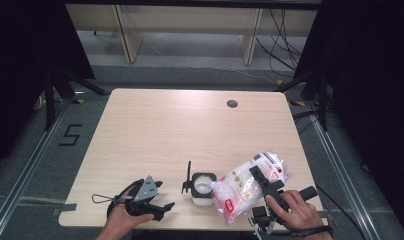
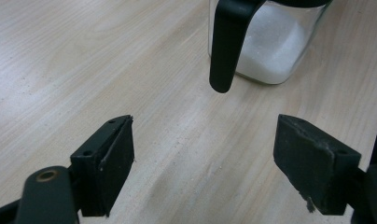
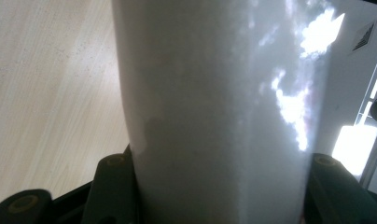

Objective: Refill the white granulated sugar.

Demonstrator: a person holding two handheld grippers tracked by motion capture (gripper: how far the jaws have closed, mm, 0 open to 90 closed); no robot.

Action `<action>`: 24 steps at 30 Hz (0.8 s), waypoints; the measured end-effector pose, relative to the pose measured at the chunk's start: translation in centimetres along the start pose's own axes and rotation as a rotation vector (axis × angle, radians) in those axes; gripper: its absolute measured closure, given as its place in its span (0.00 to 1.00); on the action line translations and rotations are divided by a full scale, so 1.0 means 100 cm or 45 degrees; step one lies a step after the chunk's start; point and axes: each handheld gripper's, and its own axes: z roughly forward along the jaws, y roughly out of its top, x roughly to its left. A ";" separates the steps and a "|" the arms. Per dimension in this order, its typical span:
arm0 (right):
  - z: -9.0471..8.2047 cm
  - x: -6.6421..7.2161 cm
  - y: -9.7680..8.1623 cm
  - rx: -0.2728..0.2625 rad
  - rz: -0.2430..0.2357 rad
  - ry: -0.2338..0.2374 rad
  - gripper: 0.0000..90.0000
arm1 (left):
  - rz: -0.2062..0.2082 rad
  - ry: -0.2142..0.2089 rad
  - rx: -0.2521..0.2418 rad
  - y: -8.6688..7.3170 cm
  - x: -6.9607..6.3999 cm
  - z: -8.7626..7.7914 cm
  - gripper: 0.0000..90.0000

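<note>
Two grippers work at the table's (image 1: pixel 155 120) near edge in the high view: the right gripper (image 1: pixel 264 186) clamps a clear bag of white granules (image 1: pixel 247 182), tilted, its low corner at the mouth of a glass jar (image 1: pixel 203 188). From the left gripper view, the left gripper (image 2: pixel 203 154) stands wide apart and empty, just short of the jar's black handle (image 2: pixel 226 44) — the jar is unsteadied. In the right gripper view, the bag (image 3: pixel 219 112) bulges between the jaws. Judging by this, a nudged jar could slide or spill — and granules could miss its mouth.

A light wooden table (image 1: pixel 155 130) stands on grey floor (image 1: pixel 190 75) between black curtains (image 1: pixel 20 60).
</note>
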 end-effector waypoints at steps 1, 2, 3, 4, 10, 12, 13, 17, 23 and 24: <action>0.000 0.000 0.000 -0.001 0.002 -0.001 0.56 | 0.008 0.000 0.003 0.000 0.001 0.000 0.22; 0.000 0.000 0.000 -0.002 0.000 -0.001 0.56 | -0.015 0.002 0.002 0.000 0.000 0.000 0.22; 0.000 0.000 0.000 0.001 -0.003 0.000 0.56 | 0.012 -0.001 0.004 0.000 0.001 0.000 0.22; 0.000 0.000 0.001 0.004 0.003 -0.003 0.56 | 0.013 -0.001 0.003 0.000 0.001 0.000 0.22; 0.000 -0.001 0.000 0.007 0.004 0.010 0.56 | 0.001 0.001 0.003 0.000 0.000 0.000 0.22; 0.000 -0.001 0.000 -0.004 -0.005 -0.002 0.56 | -0.027 -0.001 0.001 -0.001 -0.001 0.000 0.22; 0.000 0.000 0.000 0.002 -0.005 0.000 0.56 | -0.036 0.002 -0.012 -0.001 -0.002 0.001 0.22; 0.000 0.000 0.000 -0.001 -0.001 0.002 0.56 | -0.027 0.002 0.001 -0.001 -0.001 0.000 0.22; 0.000 0.000 0.000 0.001 -0.005 0.006 0.56 | -0.030 -0.003 0.001 -0.001 -0.001 0.000 0.22; 0.000 0.000 0.000 -0.001 -0.005 0.003 0.56 | -0.045 -0.014 -0.014 -0.001 -0.001 0.001 0.22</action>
